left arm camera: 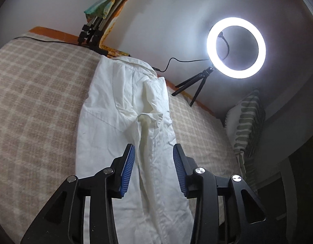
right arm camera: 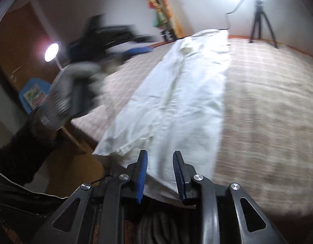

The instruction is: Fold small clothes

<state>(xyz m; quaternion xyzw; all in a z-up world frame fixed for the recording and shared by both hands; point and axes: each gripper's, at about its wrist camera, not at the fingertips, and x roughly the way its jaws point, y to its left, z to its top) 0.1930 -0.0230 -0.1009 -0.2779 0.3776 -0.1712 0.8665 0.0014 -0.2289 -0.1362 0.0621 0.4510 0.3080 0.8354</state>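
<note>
My left gripper hangs spread above the shirt, pads clear of the cloth; my right gripper is spread too, over the near hem. The shirt lies as a long strip on the checked bed, sides already in, I judge; the crosswise folds remain. Both grippers tilt downward.

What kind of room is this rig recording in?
Probably a bedroom used as a filming spot: a bed with a beige checked blanket, a green-striped white pillow, and a lit ring light on a small black tripod.
</note>
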